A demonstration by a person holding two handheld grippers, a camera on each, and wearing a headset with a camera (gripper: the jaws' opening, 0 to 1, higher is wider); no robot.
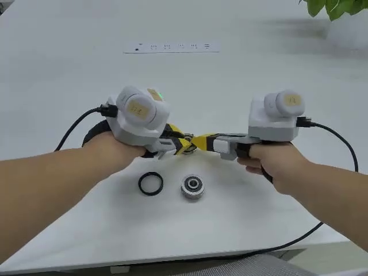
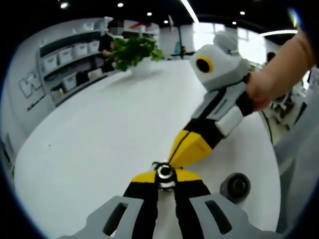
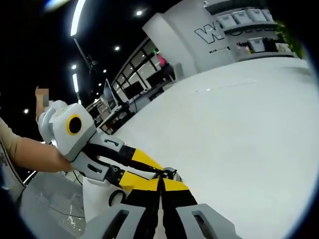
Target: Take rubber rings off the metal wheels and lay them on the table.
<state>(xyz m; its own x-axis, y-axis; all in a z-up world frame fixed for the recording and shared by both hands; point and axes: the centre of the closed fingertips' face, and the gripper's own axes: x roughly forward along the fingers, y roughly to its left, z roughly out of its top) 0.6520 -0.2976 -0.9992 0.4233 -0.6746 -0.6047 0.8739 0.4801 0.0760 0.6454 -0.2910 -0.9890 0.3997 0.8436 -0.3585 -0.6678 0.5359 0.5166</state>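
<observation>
Head view: the left gripper (image 1: 185,147) and right gripper (image 1: 200,141) are raised above the white bench (image 1: 241,80) and point at each other with their tips meeting. What sits between the tips is too small to tell from here. On the bench just below them a black rubber ring (image 1: 150,184) lies flat. Just to its right, not touching it, stands a loose wheel (image 1: 192,187) of metal; both lie below and clear of all fingers. A power strip (image 1: 171,48) lies at the far side of the bench, and green leaves (image 1: 332,7) show at the far right corner. Left gripper view: this gripper's own fingers (image 2: 142,195) are clenched on a small held wheel (image 2: 164,176), which is caught right at the fingertips. The right gripper enters from the upper right, its yellow fingers drawn together into a wedge whose point touches the top of the held wheel. The loose wheel rests on the bench to the lower right, near the tips but apart from them. Right gripper view: this gripper's own fingers (image 3: 175,196) are closed to a thin slit, with their tips against the held wheel, which the left gripper grips from the left. Whether the right fingers pinch a ring on that wheel cannot be told.
</observation>
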